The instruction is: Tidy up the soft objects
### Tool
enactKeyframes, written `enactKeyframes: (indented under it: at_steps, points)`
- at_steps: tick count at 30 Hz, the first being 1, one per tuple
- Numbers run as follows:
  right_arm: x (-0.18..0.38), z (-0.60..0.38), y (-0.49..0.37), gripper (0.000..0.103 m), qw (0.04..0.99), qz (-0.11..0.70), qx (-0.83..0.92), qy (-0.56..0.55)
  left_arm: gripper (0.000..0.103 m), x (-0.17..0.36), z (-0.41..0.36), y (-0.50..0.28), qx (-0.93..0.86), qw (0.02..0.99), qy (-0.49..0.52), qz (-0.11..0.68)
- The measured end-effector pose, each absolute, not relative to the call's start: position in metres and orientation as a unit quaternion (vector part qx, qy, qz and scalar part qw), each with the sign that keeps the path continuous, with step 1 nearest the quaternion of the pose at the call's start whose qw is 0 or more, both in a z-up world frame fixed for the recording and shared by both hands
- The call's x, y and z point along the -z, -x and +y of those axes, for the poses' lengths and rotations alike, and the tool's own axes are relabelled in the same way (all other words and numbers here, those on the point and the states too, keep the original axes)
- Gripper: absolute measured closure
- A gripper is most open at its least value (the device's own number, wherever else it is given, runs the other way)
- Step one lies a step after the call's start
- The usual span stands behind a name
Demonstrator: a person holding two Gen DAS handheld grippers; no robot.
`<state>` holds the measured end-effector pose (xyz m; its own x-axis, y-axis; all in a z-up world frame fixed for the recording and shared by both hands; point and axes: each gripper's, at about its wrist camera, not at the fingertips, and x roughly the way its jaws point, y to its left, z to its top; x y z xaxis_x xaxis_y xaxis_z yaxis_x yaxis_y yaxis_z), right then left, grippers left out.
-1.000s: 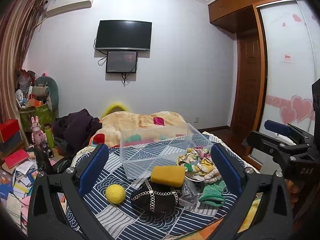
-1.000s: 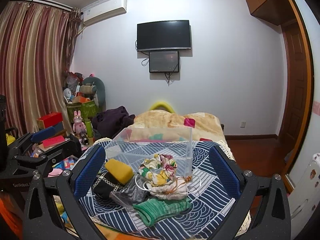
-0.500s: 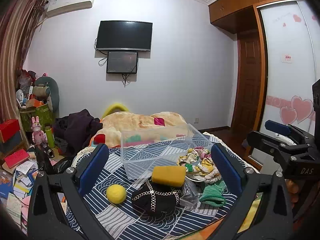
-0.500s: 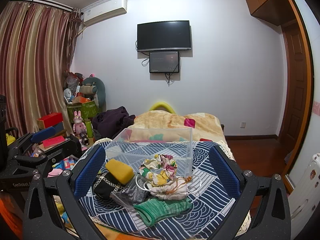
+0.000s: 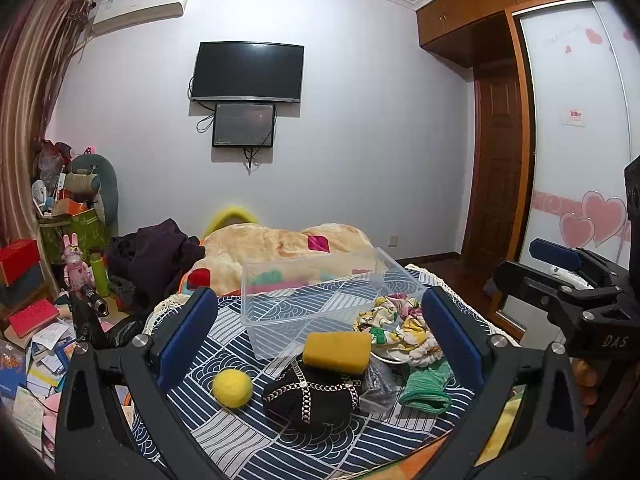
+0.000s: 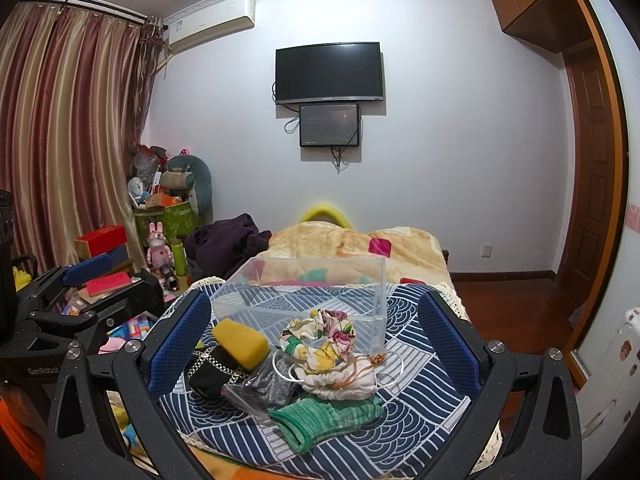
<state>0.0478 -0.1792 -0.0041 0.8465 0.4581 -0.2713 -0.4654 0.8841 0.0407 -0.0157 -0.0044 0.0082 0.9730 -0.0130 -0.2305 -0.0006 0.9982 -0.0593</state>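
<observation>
A clear plastic box point(image 5: 320, 300) point(image 6: 308, 300) stands on a blue patterned cloth point(image 5: 240, 432). In front of it lie a yellow sponge point(image 5: 336, 351) point(image 6: 240, 342) on a black pouch with chain trim point(image 5: 310, 396) point(image 6: 208, 368), a yellow ball point(image 5: 232, 387), floral fabric pieces point(image 5: 396, 326) point(image 6: 320, 334), a grey bag point(image 6: 264, 388) and a green knit cloth point(image 5: 426, 386) point(image 6: 324, 420). My left gripper point(image 5: 320, 340) and right gripper point(image 6: 314, 340) are open, empty, and held back from the pile.
A bed with a beige blanket point(image 5: 280, 244) lies behind the box. Boxes, books and toys point(image 5: 36, 320) clutter the floor at the left. A TV point(image 5: 248, 72) hangs on the far wall. A wooden door and wardrobe point(image 5: 500, 160) are at the right.
The left wrist view has shifted very slightly. Nothing on the cloth has moved, and both grippers stay open.
</observation>
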Motion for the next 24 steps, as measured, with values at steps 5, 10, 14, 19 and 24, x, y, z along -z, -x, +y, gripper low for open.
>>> enactKeyframes:
  at_steps: [5, 10, 14, 19, 24]
  points:
    - [0.0045, -0.1793, -0.0478, 0.000, 0.961, 0.137, -0.241, 0.014, 0.000, -0.0083, -0.0040, 0.0156, 0.003, 0.993, 0.030, 0.116]
    - [0.0038, -0.1794, -0.0472, 0.000, 0.961, 0.137, -0.241, 0.013, 0.000, -0.0085, -0.0039, 0.0158, 0.003, 0.993, 0.030, 0.116]
    - [0.0033, -0.1790, -0.0469, 0.000, 0.961, 0.137, -0.240, 0.014, 0.000, -0.0085, -0.0040, 0.0154, 0.003, 0.993, 0.029, 0.115]
    - [0.0037, -0.1789, -0.0469, 0.000, 0.961, 0.137, -0.241, 0.014, 0.000, -0.0082, -0.0040, 0.0157, 0.003, 0.993, 0.030, 0.116]
    - [0.0041, -0.1787, -0.0478, 0.000, 0.960, 0.139, -0.241, 0.014, 0.000, -0.0055, -0.0036, 0.0118, 0.003, 0.992, 0.030, 0.122]
